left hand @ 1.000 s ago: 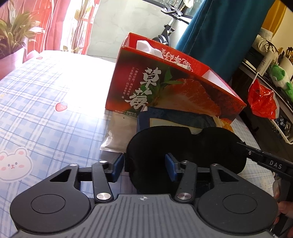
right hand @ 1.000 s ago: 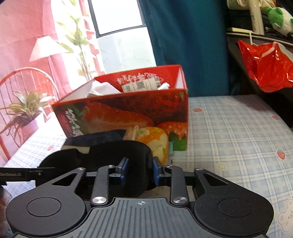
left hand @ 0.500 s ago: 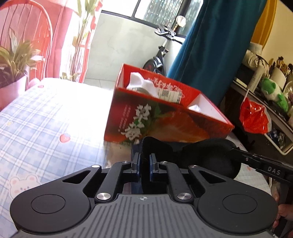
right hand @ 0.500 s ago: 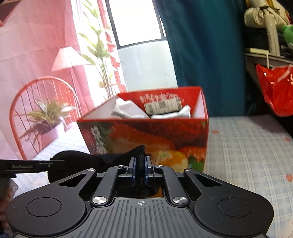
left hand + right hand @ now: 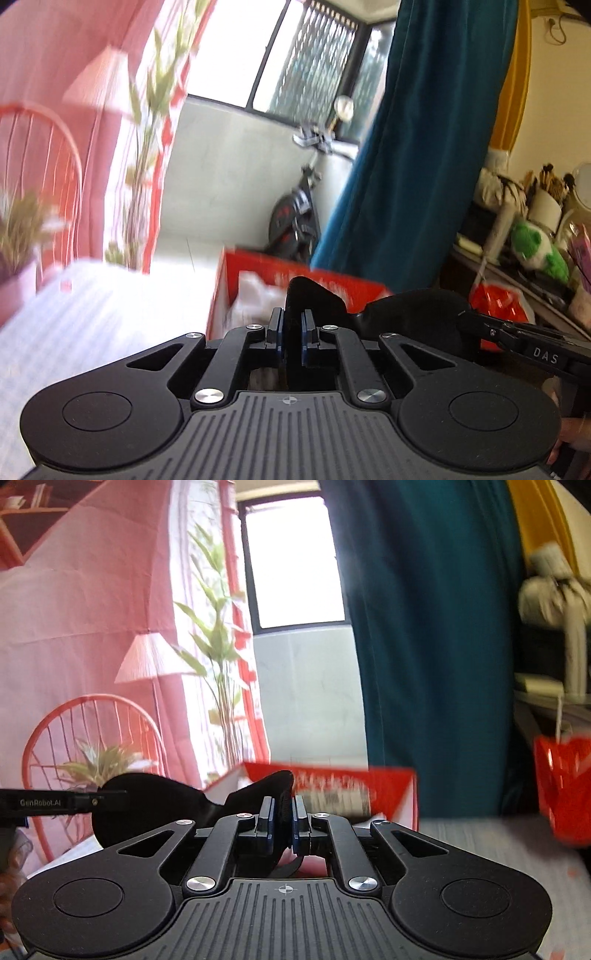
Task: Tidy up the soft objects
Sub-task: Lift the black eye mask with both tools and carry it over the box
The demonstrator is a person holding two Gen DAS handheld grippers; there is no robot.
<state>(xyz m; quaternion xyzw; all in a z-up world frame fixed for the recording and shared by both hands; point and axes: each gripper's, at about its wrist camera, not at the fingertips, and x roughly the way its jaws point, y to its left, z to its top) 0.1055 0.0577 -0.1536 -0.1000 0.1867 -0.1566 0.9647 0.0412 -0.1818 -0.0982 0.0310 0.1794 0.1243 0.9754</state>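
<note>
Left wrist, tool (image 5: pixel 292 334) pinching black eye mask (image 5: pixel 314 295)

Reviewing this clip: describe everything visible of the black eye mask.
The black eye mask is soft, matte fabric with two rounded lobes joined by a narrow bridge. It hangs in the air in front of the red box, stretched between both tools: the left gripper is shut on one lobe, the right gripper on the other. Nothing else visibly touches it.

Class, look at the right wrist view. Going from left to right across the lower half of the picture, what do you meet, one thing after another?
left gripper → black eye mask → right gripper, shut on the mask → red box → red bag.
</note>
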